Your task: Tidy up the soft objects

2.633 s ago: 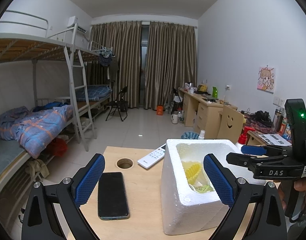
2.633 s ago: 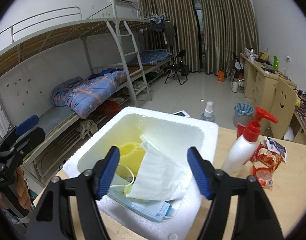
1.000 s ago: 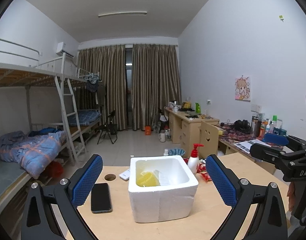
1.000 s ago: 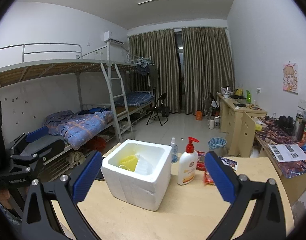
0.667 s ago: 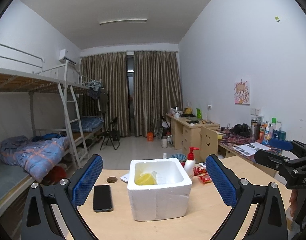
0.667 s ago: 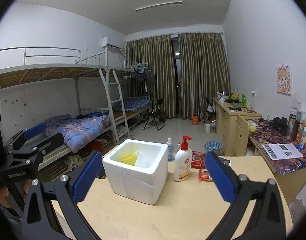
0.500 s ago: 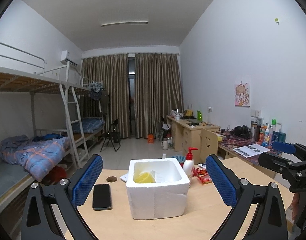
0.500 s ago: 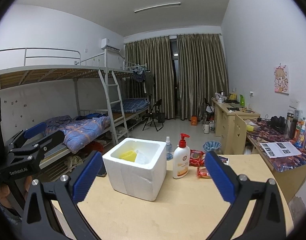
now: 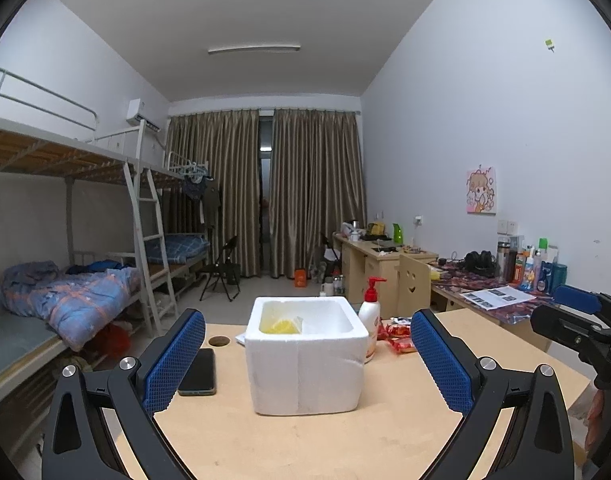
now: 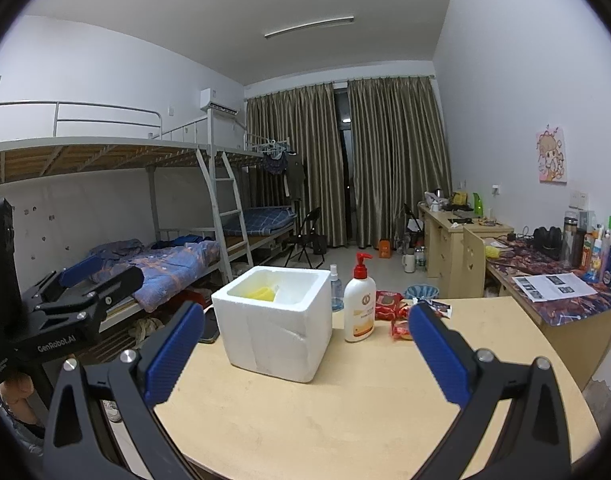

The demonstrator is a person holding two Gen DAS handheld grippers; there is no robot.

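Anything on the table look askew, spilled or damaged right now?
Nothing stands out. The foam box sits upright on the table with the yellow item inside, the pump bottle stands upright beside it, and both grippers are open and empty.

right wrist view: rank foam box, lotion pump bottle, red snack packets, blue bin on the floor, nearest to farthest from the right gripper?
1. Foam box: nearest the right gripper, left of centre on the table.
2. Lotion pump bottle: just right of the box.
3. Red snack packets: behind the bottle, near the table's far edge.
4. Blue bin: on the floor beyond the table.
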